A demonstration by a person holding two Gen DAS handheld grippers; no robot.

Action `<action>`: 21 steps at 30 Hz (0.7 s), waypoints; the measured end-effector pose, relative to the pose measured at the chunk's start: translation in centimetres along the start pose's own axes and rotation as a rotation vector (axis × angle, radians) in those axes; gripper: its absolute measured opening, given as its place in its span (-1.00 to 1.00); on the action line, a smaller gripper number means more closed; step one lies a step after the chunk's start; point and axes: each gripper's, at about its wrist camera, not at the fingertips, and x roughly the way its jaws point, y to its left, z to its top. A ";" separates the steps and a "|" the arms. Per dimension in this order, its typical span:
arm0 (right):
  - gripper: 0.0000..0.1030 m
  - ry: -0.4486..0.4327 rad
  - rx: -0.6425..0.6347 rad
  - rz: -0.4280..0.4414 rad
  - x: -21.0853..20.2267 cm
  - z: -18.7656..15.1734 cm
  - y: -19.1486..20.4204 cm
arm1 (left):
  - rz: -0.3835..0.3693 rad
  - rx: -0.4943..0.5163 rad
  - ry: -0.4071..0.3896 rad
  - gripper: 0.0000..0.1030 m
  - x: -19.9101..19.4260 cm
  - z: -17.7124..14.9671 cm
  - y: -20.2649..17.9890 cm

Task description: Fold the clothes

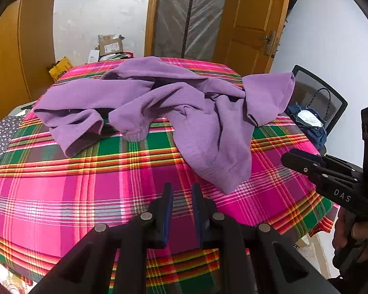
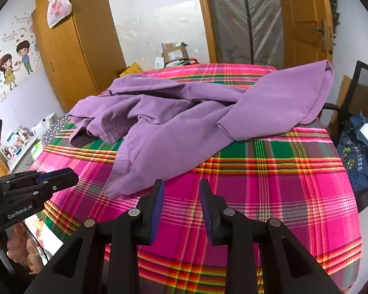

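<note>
two empty grippers, left gripper, right gripper, rumpled purple garment

I see bright, even daylight, soft shadows under purple garment. Strong fisheye bend, dark corners. Slight compression blur; plaid cloth vivid, no glare.

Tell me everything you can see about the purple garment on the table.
The purple garment is a soft, fleece-looking top, plain lilac, lying crumpled and unfolded on the plaid tablecloth. Its sleeves, with ribbed cuffs, sprawl across each other; one fold stands raised at the far right edge, and a corner trails toward the near side. Only the cloth touches it: the left tool and right tool are open, short of it.
</note>
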 end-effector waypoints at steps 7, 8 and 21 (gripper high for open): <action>-0.42 0.013 -0.012 0.009 0.3 0.2 0.5 | 0.018 -0.031 0.004 -0.69 0.3 0.3 0.8; -0.42 0.018 -0.015 0.008 0.5 0.2 0.6 | 0.030 -0.035 0.005 -0.69 0.3 0.3 1.0; -0.42 0.049 -0.039 -0.010 1.7 1.8 1.9 | 0.057 -0.048 0.019 -0.69 1.1 0.9 2.9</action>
